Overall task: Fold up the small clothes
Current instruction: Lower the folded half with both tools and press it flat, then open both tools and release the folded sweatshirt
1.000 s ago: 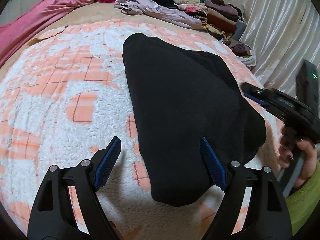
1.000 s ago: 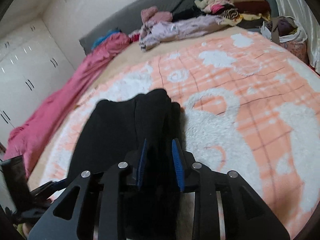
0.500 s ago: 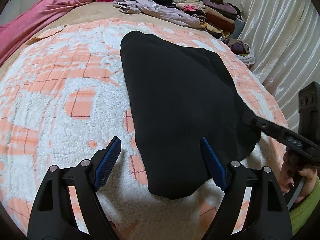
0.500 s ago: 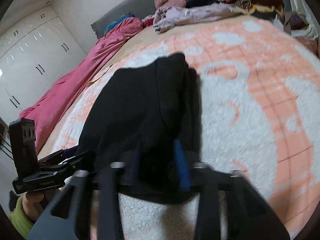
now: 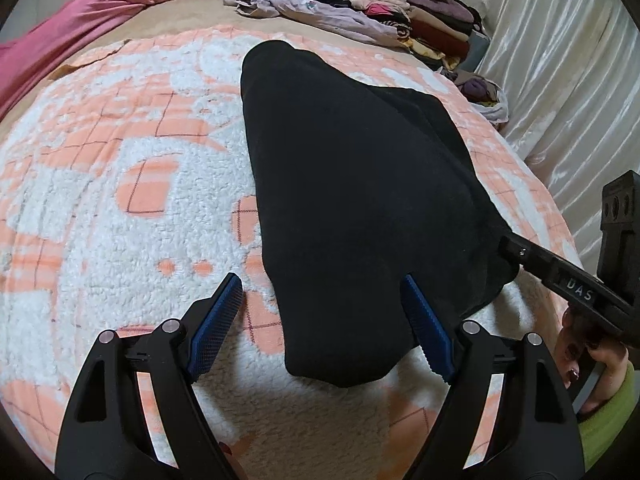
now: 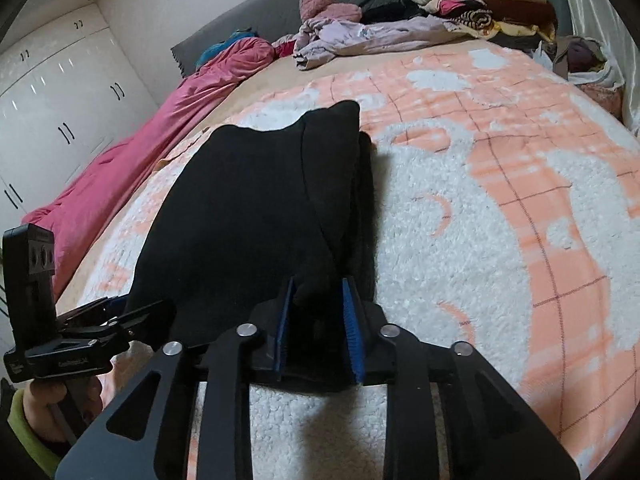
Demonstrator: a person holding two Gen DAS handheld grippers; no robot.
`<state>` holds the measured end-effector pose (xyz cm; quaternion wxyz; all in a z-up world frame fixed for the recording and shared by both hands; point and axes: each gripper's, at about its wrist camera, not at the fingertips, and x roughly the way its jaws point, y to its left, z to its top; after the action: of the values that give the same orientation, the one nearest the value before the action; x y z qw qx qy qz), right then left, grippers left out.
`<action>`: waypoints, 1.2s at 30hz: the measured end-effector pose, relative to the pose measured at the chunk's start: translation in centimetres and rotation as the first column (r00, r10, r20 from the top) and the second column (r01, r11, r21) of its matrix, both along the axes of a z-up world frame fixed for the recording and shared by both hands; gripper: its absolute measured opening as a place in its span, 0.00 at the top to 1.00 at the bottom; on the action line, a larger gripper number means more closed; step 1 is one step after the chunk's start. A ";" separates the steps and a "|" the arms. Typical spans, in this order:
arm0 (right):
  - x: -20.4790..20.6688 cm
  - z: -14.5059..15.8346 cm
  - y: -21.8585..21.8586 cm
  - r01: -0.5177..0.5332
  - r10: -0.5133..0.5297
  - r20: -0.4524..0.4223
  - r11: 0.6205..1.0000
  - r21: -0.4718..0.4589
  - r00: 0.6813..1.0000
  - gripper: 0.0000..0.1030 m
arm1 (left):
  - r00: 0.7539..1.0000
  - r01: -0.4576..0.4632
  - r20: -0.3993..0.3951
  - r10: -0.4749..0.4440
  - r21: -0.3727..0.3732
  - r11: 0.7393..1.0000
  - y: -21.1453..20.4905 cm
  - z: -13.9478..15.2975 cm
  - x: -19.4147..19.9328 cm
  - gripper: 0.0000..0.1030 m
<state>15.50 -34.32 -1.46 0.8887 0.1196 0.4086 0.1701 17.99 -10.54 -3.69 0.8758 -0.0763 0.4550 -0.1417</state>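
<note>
Peach-and-white fleece blanket [image 5: 120, 216] covers the bed; the black garment [image 5: 360, 200] lies flat on it, partly folded. Right gripper [image 6: 318, 320] pinches its near edge, jaws narrow; left gripper [image 5: 320, 320] is wide, holding nothing. Layers are hard to distinguish in black, so the pinch probably misses the lower ply, risking a skewed fold.

The black garment [image 5: 360, 200] is a matt, soft cloth with a slightly fuzzy nap. Under it the blanket [image 5: 120, 220] is a rough, curly fleece in peach and white. The left claw [image 5: 320, 320] is matt black plastic with ribbed blue pads [image 5: 218, 326] and shiny metal rivets. At the right edge of the left wrist view, the curtain [image 5: 560, 80] is glossy satin.
</note>
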 end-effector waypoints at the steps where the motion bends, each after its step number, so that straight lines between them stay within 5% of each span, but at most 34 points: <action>1: -0.1 0.1 -0.1 0.007 -0.007 0.005 1.000 -0.010 1.000 0.65 | 1.000 0.001 0.002 -0.001 0.004 1.000 0.0 0.1 0.0 0.28; 32: -2.0 0.5 1.7 0.032 -0.026 0.043 0.992 -0.126 0.999 0.54 | 0.999 -0.016 0.037 0.016 0.007 1.000 1.1 1.4 -1.2 0.28; 36: -2.8 1.5 1.5 0.050 -0.042 0.071 0.992 -0.118 0.997 0.41 | 0.998 -0.028 0.053 0.028 0.005 1.000 1.6 2.1 -1.8 0.23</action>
<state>12.66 -32.84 0.04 0.9114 0.0696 0.3845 0.1290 16.17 -8.97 -1.57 0.8897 -0.0764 0.4308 -0.1302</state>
